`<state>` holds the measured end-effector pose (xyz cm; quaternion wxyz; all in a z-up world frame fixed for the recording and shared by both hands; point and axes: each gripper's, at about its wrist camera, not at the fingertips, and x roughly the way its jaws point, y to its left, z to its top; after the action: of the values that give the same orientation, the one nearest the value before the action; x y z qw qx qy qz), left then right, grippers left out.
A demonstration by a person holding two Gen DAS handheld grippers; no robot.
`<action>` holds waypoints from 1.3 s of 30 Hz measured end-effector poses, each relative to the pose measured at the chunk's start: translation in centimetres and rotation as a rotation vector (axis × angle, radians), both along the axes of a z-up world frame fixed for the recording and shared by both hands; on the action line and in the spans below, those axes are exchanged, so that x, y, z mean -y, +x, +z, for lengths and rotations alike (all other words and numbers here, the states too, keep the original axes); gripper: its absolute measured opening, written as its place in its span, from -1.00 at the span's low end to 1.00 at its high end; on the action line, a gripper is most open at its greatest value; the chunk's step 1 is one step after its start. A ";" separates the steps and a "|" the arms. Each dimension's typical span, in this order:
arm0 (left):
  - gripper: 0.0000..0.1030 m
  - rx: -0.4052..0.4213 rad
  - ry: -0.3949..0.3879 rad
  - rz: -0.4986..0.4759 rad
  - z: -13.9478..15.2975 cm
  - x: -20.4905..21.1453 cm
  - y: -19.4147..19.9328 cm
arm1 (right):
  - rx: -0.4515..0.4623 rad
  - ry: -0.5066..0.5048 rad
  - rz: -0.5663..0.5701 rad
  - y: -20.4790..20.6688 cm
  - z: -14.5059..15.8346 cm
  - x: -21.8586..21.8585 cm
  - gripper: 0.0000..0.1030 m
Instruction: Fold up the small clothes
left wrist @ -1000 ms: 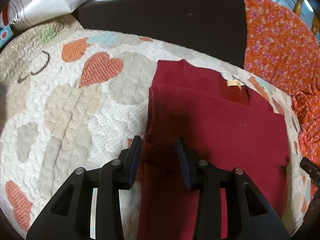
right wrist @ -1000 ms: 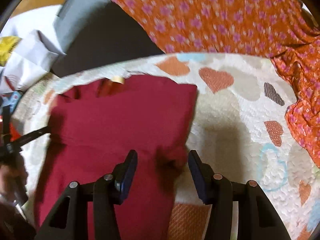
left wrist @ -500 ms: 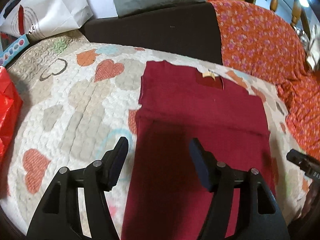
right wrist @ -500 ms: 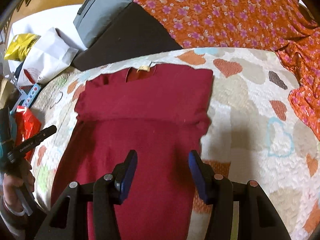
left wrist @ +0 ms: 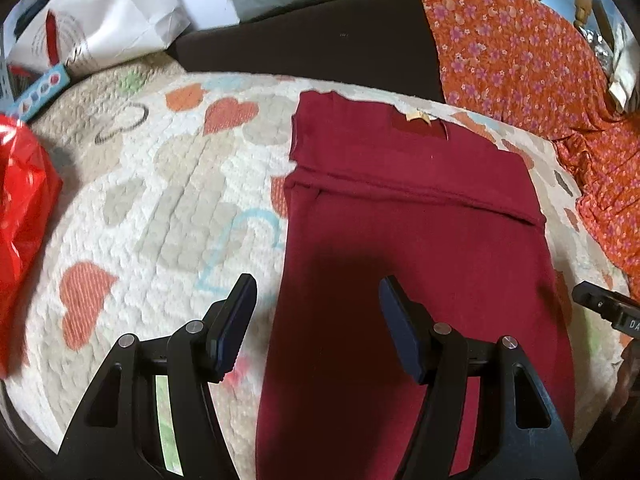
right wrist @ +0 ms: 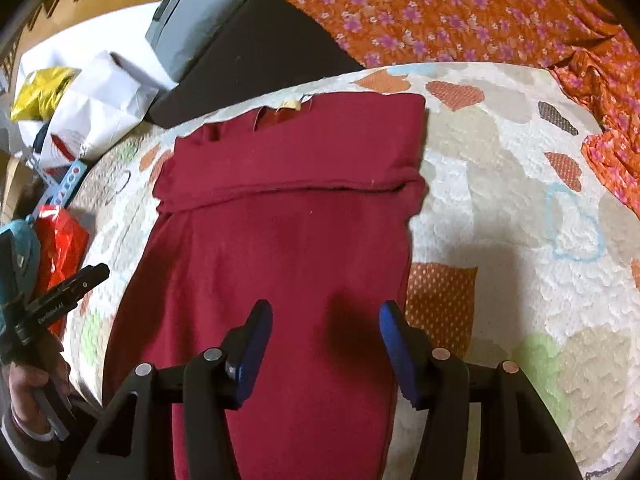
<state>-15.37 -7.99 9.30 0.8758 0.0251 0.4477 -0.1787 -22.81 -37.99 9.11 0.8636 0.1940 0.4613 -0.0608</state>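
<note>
The dark red knit garment [left wrist: 416,248] lies flat on the cream quilt with orange hearts [left wrist: 168,184], sleeves folded across its upper part, so the lengthwise fold seems the step in hand. The left tool [left wrist: 314,322] hovers spread and empty over the garment's left edge; the right tool [right wrist: 326,340], empty too, is opening slightly above the cloth. Next, each must pinch the near hem. The small tan neck label [left wrist: 418,115] is unreadable.

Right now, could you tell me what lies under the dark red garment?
The dark red garment lies flat on a white quilt with hearts, which shows all around it. Whether anything else sits beneath it cannot be seen, since the cloth covers that patch.
</note>
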 end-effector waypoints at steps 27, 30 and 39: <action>0.24 0.019 0.107 -0.089 -1.3 0.4 -4.7 | -0.042 0.036 -0.006 -4.7 -0.5 -0.9 0.14; 0.24 0.010 0.101 -0.089 -1.4 0.3 -4.7 | -0.048 0.030 0.028 -4.5 -0.7 -2.0 0.14; 0.24 0.039 0.138 -0.078 -1.4 0.2 -5.1 | -0.058 0.034 0.040 -5.3 -0.7 -2.8 0.14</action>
<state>-20.48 -8.17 7.87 0.8729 0.1063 0.4405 -0.1809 -28.08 -35.22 8.42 0.8475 0.1974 0.4910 -0.0413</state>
